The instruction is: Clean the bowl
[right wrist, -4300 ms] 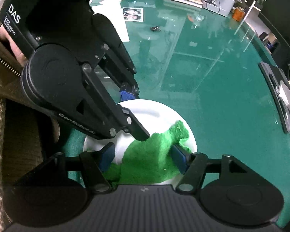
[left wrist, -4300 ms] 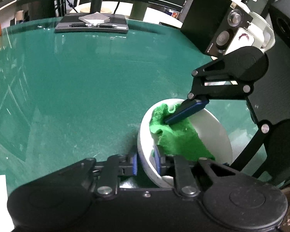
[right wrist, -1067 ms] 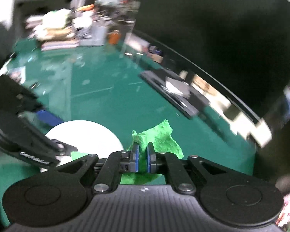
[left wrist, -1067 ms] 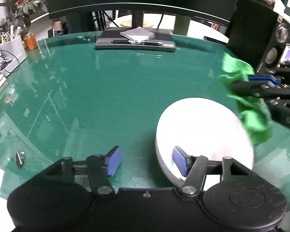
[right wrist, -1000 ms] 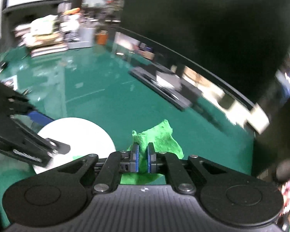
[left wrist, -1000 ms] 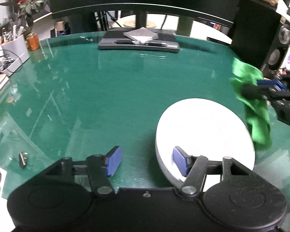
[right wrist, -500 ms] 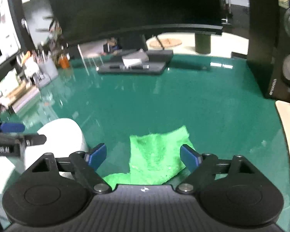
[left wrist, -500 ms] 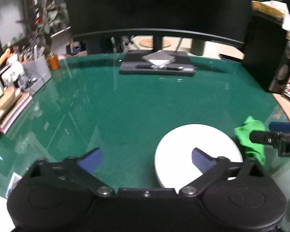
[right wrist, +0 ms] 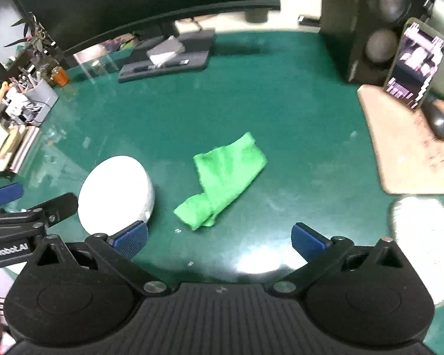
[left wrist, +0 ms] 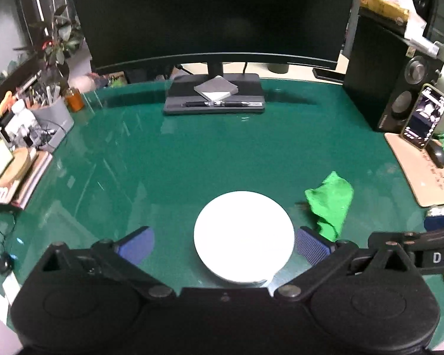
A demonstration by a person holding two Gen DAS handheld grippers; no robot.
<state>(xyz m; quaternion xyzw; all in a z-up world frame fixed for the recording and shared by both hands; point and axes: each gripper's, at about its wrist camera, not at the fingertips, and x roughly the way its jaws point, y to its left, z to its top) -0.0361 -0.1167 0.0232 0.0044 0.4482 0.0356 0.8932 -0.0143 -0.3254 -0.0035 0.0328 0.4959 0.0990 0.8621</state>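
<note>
The white bowl stands on the green glass table, empty. My left gripper is open, raised above and behind the bowl, touching nothing. The green cloth lies crumpled on the table just right of the bowl. In the right wrist view the bowl is at the left and the cloth lies ahead in the middle. My right gripper is open and empty, pulled back from the cloth. Part of it shows at the right edge of the left wrist view.
A monitor stand with a notepad and pens is at the back. A black speaker, a phone and a mouse on a tan mat are at the right. Desk clutter and books are at the left.
My right gripper carried the cloth out of the bowl, laid it on the table to the right and opened. My left gripper let go of the bowl rim, opened wide and drew back and up.
</note>
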